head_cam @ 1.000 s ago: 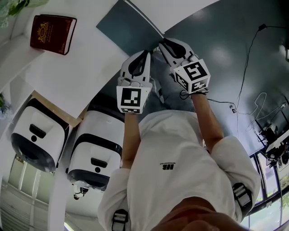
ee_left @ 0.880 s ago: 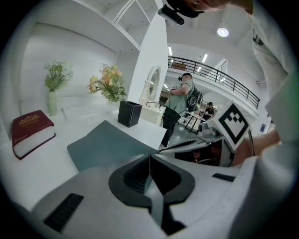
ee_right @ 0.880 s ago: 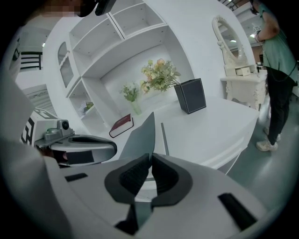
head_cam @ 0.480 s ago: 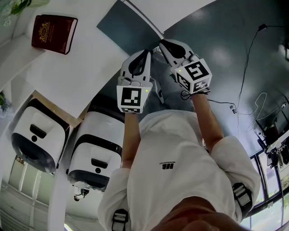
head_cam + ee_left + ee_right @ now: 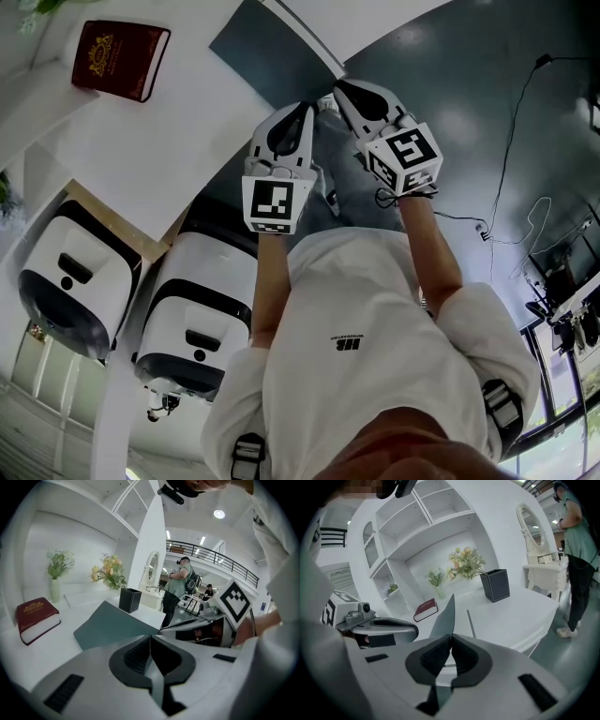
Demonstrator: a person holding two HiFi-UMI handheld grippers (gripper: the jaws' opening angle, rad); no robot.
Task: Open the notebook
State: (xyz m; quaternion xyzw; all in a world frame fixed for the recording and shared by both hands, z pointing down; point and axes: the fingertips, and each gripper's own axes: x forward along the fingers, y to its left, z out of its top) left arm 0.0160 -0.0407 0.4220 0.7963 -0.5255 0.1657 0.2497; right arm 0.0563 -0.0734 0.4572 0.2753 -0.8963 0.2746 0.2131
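Right claw (image 5: 451, 636) is clenched on a thin edge of the dark teal notebook (image 5: 272, 45), and the sheet shows edge-on between its pads. Left claw (image 5: 150, 637) is clenched too, with nothing seen between its pads and its tips near the notebook's near edge. The notebook sits at the near corner of the white surface (image 5: 178, 122). A red book (image 5: 122, 58) lies well apart from it. A black box (image 5: 130, 600) stands beyond the notebook. The claws are side by side, close together.

Head view steeply downward; gripper views close along jaws (shared: notebook (image 5: 112, 625), white table (image 5: 65, 616)).
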